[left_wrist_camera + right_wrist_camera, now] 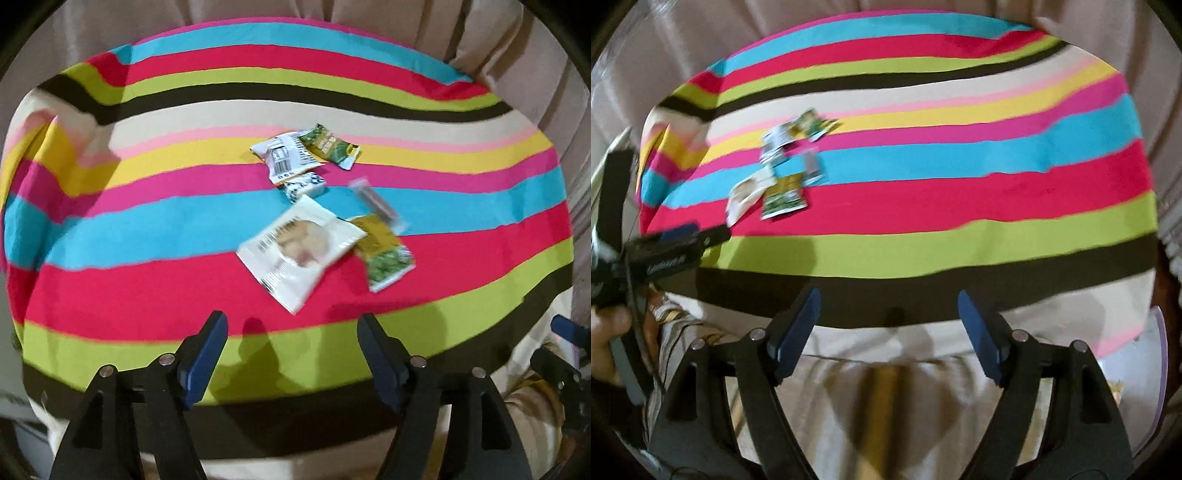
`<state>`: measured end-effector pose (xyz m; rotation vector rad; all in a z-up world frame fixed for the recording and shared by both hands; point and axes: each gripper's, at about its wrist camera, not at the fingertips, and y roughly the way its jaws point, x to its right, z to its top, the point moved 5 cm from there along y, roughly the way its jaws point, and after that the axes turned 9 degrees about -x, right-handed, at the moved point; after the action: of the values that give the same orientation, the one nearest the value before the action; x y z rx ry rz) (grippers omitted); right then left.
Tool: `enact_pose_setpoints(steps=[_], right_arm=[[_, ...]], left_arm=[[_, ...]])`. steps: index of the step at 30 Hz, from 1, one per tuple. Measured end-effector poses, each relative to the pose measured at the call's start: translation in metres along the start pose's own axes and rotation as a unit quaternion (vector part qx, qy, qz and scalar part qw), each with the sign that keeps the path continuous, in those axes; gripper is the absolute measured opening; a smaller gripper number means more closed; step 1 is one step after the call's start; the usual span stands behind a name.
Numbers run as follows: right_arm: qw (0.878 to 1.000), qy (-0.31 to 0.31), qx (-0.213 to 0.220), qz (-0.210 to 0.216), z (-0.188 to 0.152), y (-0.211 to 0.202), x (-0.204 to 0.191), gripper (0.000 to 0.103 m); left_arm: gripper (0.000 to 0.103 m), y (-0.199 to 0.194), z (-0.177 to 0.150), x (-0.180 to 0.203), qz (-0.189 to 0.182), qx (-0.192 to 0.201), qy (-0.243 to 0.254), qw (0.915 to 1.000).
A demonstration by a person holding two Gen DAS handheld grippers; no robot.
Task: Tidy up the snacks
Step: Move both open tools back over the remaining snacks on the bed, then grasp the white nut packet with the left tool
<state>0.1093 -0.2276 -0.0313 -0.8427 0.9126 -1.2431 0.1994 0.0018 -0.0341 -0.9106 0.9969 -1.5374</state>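
Several snack packets lie on a striped tablecloth [147, 236]. In the left wrist view a large white cookie packet [299, 251] lies nearest, beside a green and yellow packet [384, 251] and a clear wrapped bar [376, 205]. Farther back lie a white barcode packet [286, 157], a blue-patterned white packet [304, 186] and another green packet [330, 146]. My left gripper [291, 325] is open and empty, just short of the cookie packet. My right gripper [888, 302] is open and empty over the table's near edge; the packets [775, 173] lie far to its left.
Beige curtain [480, 37] hangs behind the table. The left gripper's body [665, 247] and the hand holding it show at the left of the right wrist view. A clear plastic container [1145, 373] sits at the lower right there.
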Motion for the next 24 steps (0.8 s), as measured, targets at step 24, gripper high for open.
enact_pose_setpoints(steps=[24], right_arm=[[0.998,-0.057,0.001,0.023,0.073,0.064,-0.086,0.089]], left_arm=[[0.058,0.043,0.058,-0.021,-0.004,0.019,0.081,0.9965]])
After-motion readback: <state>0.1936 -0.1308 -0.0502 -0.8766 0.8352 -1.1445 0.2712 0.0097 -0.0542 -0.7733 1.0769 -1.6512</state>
